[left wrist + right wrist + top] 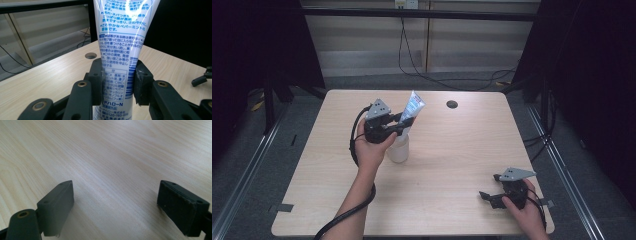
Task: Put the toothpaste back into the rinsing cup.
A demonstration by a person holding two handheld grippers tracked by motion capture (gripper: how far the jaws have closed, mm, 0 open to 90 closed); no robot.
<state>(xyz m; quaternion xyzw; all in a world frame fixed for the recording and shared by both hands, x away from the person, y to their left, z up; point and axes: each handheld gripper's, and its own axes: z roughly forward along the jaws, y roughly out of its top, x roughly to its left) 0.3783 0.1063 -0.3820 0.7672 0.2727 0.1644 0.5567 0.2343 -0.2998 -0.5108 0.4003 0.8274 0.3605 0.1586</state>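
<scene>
A white toothpaste tube (413, 109) with blue print stands tilted above a white cup (398, 148) left of the table's middle. My left gripper (401, 125) is shut on the tube's lower part; in the left gripper view both pads (96, 81) press the tube (122, 45) from either side. Whether the tube's bottom end is inside the cup cannot be told. My right gripper (490, 194) rests low over the table near the front right corner, open, with bare wood between its jaws (115, 202).
A light wooden table (452, 150) has a round cable hole (452, 104) at the back centre. Black cables run across the floor behind the table. Dark frames and curtains stand at both sides.
</scene>
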